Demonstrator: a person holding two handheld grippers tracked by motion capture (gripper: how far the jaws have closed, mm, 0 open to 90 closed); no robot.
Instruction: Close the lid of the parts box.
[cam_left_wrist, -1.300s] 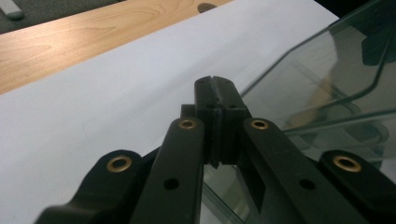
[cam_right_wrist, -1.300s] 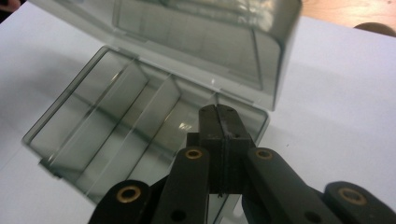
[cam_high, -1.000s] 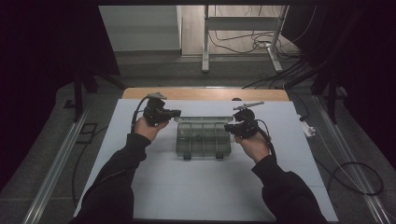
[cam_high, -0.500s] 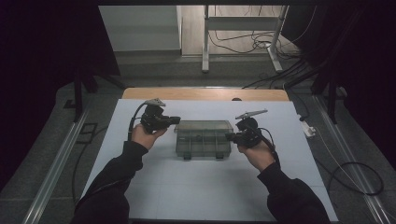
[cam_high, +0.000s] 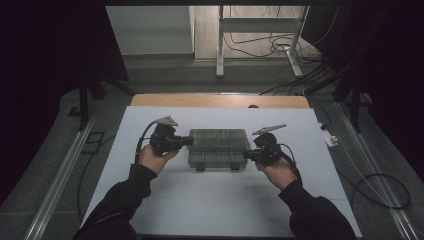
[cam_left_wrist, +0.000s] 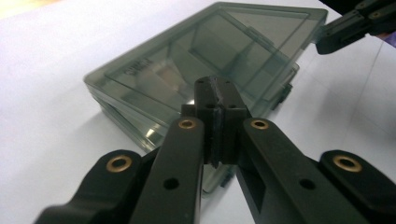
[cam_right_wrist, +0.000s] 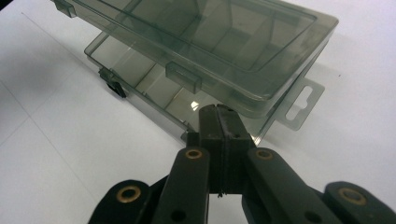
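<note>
A smoky clear plastic compartment box (cam_high: 217, 147) lies in the middle of the white table top (cam_high: 210, 200). My left gripper (cam_high: 187, 141) is shut, with its tip at the box's left end. In the left gripper view its closed tip (cam_left_wrist: 215, 93) sits against the lid's near edge (cam_left_wrist: 140, 88). My right gripper (cam_high: 247, 154) is also shut and stands at the box's front right corner. In the right gripper view the lid (cam_right_wrist: 210, 32) is slightly raised off the base (cam_right_wrist: 140, 70), and the shut tip (cam_right_wrist: 219, 116) is at that gap, near the hang tab (cam_right_wrist: 303, 102).
A wooden strip (cam_high: 220, 101) borders the table's far edge. A small white item (cam_high: 327, 136) lies by the right edge. Cables (cam_high: 380, 190) run on the floor to the right, and metal rails (cam_high: 55, 180) line the left side.
Both grippers have come down toward the person, from the box's far corners to its left end and front right corner. The box has stayed in place.
</note>
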